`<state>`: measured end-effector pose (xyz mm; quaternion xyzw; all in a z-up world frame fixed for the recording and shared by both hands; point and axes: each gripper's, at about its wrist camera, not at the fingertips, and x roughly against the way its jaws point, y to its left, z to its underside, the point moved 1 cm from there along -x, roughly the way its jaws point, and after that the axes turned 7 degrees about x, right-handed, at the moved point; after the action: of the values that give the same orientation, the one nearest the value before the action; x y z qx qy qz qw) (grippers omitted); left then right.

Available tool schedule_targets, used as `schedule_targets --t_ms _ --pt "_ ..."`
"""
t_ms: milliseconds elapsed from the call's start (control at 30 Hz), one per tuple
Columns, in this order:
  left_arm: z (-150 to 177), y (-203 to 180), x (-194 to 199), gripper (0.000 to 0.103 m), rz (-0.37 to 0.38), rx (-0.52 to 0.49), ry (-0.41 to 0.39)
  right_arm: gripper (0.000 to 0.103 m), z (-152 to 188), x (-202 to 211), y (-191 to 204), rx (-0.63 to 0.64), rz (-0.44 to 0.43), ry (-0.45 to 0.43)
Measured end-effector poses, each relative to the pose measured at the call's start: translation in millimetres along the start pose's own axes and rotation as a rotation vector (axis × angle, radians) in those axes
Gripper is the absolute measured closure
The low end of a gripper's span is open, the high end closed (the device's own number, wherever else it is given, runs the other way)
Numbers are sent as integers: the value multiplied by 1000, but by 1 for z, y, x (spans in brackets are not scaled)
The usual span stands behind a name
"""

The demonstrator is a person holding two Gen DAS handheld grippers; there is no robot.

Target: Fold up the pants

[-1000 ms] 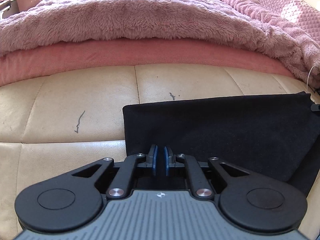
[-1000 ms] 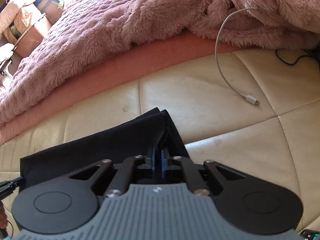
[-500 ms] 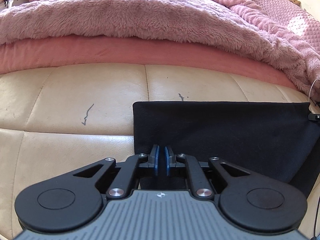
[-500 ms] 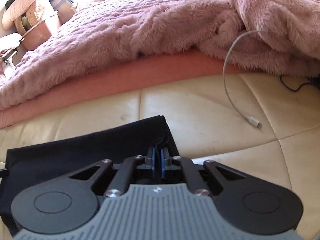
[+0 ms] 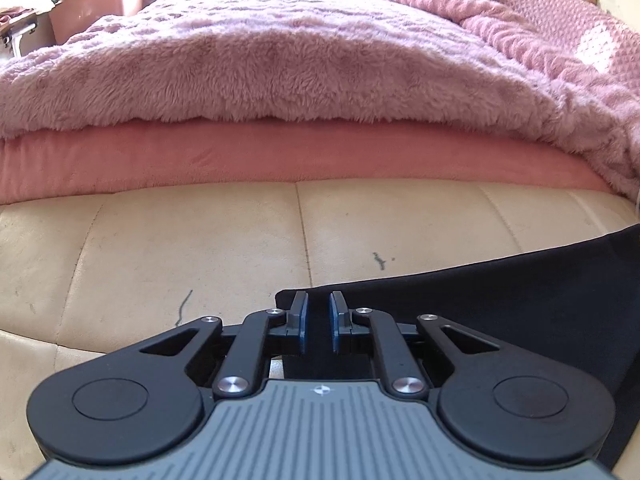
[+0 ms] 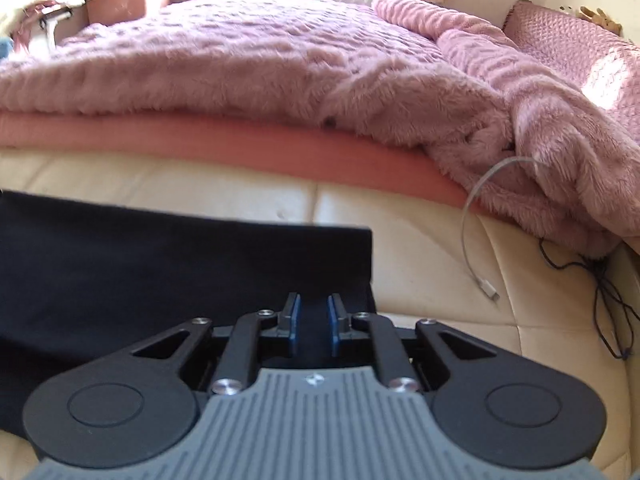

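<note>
Left gripper released, right gripper just opening, black pants between both, no legible writing.

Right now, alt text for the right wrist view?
The right claw has just been opening, jaws parted over the right end of folded black pants on a cream leather cushion. A white charging cable lies to the right, and a fluffy pink blanket lies behind.
</note>
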<state>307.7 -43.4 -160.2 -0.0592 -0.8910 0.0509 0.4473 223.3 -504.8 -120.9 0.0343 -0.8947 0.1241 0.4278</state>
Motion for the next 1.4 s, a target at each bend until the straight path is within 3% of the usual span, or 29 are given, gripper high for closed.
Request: schedule_targets --t_ms 200,367,500,633,800,933,1133,1300,1400 --pt "4 0 -12 91 -34 -60 -10 97 20 -11 -16 -57 3 26" --pt "2 15 16 91 -35 -17 -12 96 18 7 -15 -86 74 22" --pt "25 15 55 91 78 -35 20 95 20 41 8 -125 -12 -53" --pt "59 4 77 91 142 -80 58 95 23 65 62 -113 -125 -114" --pt "93 -1 79 92 106 -142 128 95 30 59 121 -125 -168 -119" --pt "102 1 82 92 94 -175 155 95 39 50 150 -112 -169 -95" --pt "116 11 91 90 95 -215 163 95 51 46 163 -89 -149 -88" --pt "118 16 120 90 88 -204 121 95 55 51 163 -94 -132 -93" --pt "128 4 130 77 53 -269 97 94 59 60 163 -82 -107 -138"
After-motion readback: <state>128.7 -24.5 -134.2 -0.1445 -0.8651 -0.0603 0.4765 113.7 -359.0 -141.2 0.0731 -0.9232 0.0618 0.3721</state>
